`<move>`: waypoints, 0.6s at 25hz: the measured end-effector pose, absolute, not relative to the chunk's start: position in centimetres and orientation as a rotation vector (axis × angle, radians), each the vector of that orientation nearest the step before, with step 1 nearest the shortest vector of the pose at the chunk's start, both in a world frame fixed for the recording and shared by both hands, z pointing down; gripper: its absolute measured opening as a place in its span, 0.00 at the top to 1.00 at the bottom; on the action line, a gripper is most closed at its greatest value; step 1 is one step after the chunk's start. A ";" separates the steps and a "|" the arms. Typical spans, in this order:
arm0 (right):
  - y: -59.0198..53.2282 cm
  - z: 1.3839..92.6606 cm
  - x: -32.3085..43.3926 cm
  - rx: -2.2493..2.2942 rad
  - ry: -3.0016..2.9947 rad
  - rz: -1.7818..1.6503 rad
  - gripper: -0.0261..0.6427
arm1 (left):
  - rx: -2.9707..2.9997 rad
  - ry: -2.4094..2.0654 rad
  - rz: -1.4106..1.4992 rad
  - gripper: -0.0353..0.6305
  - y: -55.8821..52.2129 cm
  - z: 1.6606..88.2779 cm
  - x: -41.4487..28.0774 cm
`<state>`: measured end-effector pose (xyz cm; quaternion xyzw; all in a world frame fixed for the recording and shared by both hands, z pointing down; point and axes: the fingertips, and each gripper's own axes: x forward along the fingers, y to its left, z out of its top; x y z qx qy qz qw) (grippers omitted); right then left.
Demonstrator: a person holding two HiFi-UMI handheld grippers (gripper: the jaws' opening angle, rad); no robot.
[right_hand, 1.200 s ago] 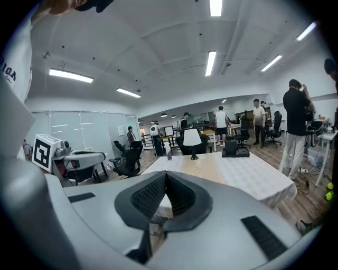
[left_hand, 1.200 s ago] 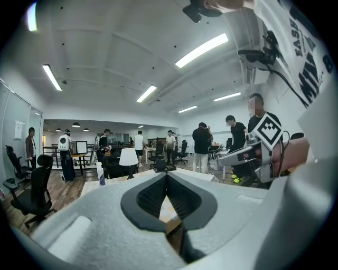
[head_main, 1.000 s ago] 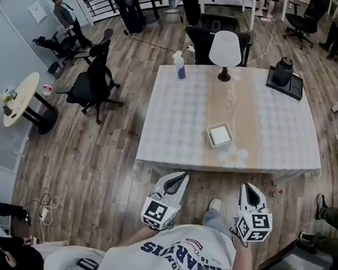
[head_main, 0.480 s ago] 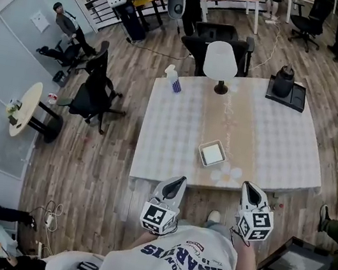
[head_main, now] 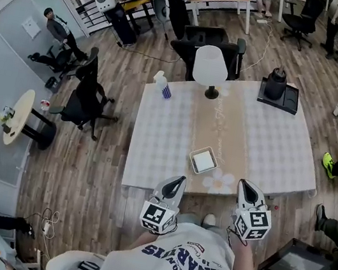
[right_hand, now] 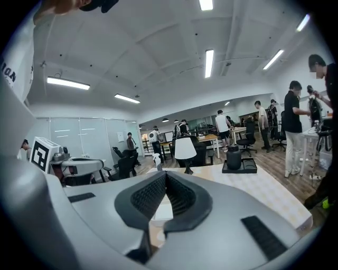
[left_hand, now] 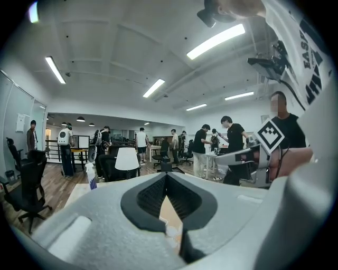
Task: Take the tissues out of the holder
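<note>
The tissue holder [head_main: 203, 161], a small square tray with white tissues in it, sits on the tan runner near the front edge of the white-clothed table [head_main: 162, 136]. Both grippers hover at that front edge, short of the holder. My left gripper [head_main: 177, 182] is to the holder's lower left, shut and empty. My right gripper [head_main: 243, 185] is to its lower right, also shut and empty. In the left gripper view the jaws of the left gripper [left_hand: 167, 176] meet at the tip. In the right gripper view the holder [right_hand: 162, 211] shows white below the closed tips of the right gripper [right_hand: 166, 175].
A white-shaded lamp [head_main: 209, 67], a spray bottle [head_main: 161, 85] and a black kettle on a dark tray [head_main: 277, 85] stand at the table's far side. Black office chairs [head_main: 89, 94] and a round side table [head_main: 20, 115] are on the left. People stand around the room.
The table and holder have drawn closer to me. Both gripper tips now reach over the table's front edge. The jaws stayed shut.
</note>
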<state>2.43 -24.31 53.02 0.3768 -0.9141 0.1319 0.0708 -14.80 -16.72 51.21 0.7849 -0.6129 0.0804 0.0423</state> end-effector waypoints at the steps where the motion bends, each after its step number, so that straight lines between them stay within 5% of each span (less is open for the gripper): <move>1: -24.3 52.8 2.3 1.132 -2.747 0.394 0.95 | 2.404 -1.871 0.240 0.94 -16.8 51.1 -14.9; 15: -24.8 52.0 -0.3 1.160 -2.705 0.373 0.95 | 2.442 -1.830 0.223 0.94 -18.8 51.2 -18.1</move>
